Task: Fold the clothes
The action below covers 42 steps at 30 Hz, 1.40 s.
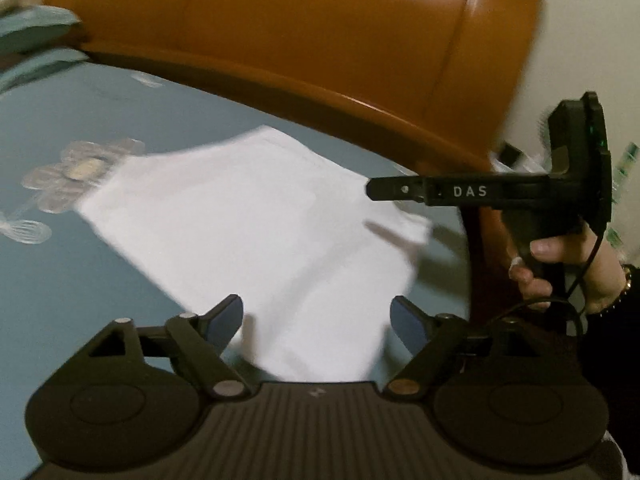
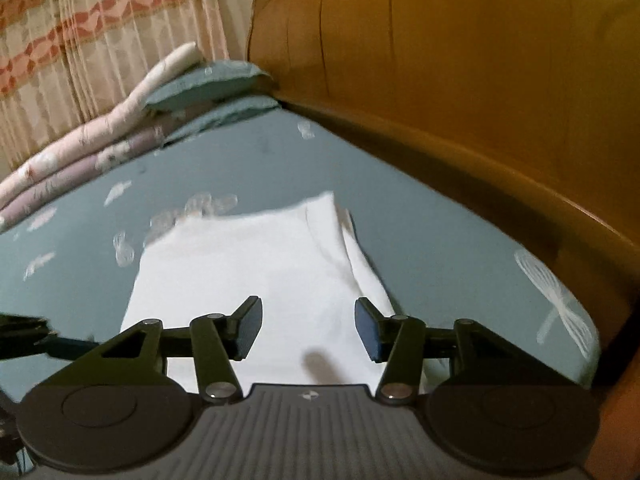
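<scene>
"DAS" in white letters along the side of the right gripper, seen from the left wrist view; no other writing legible.

White garment folded flat into a rough rectangle on the teal bed sheet, printed with pale flowers and dragonflies. Long axis running away from both cameras toward the orange-brown headboard, far corner near the headboard's curved lower edge. In the right wrist view, a narrower folded strip along the garment's right side.

Left gripper released, blue pads wide apart above the garment's near edge, nothing between them. Right gripper likewise released, pads apart over the cloth, not pressing it. Both tilted downward toward the bed.

Right hand wrapped around its gripper's handle, fingers curled on the grip, a bracelet and dark sleeve at the wrist, cable looping below. Motion blur across both views.

Stacked folded bedding and a teal pillow at the far left of the bed, striped curtain behind.
</scene>
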Available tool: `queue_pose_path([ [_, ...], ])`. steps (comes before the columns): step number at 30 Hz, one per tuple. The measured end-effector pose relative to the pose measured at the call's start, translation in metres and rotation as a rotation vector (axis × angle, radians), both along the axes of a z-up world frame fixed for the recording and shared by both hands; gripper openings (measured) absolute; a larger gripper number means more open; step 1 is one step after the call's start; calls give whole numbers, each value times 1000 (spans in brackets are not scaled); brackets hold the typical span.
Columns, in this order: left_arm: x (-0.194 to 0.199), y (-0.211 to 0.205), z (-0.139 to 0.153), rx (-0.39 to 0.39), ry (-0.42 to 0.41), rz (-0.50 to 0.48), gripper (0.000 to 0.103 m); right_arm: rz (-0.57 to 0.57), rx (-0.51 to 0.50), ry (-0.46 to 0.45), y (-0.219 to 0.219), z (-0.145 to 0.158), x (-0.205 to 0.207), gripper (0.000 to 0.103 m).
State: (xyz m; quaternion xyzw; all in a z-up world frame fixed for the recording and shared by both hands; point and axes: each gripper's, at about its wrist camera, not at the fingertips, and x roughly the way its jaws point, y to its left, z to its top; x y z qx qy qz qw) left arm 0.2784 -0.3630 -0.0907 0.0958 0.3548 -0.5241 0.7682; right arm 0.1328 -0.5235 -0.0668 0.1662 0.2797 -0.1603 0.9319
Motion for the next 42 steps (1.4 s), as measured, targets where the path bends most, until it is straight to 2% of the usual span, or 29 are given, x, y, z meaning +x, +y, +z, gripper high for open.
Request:
queue_pose_path([
  [3,7,8,-4,35,-6,57,84,5,65,24,-13,-16,24,56],
  [6,11,19,-10,82,-40,122,84,-15,103,37,-18,-24,30,56],
  [8,14,28,-13,103,-66,159,84,-20,47,45,-9,-12,34,60],
  [9,16,33,-13,104,-64,174,84,-17,8,44,-3,-6,37,68],
  [10,18,36,-13,102,-60,190,84,1,-21,33,0,0,40,71],
  [13,22,48,-12,85,-47,238,84,62,-54,1,-1,14,62,72],
  [15,24,58,-9,70,-42,264,85,84,-57,13,-14,14,89,72],
  [21,29,73,-8,66,-43,274,85,90,-38,140,-50,-28,153,72],
  [23,31,78,-9,71,-46,283,85,87,-33,127,-50,-28,151,72],
  [28,37,87,-11,66,-39,316,85,118,-64,74,-34,-2,149,74],
  [31,36,90,-11,66,-36,324,85,130,-101,128,-29,-7,160,76],
  [33,33,92,-10,72,-43,320,85,91,-123,225,-35,-21,169,76],
  [35,30,95,-6,77,-62,324,85,84,-119,226,-36,-20,170,76],
  [42,14,108,13,58,-106,357,86,93,-159,175,-15,26,132,80],
])
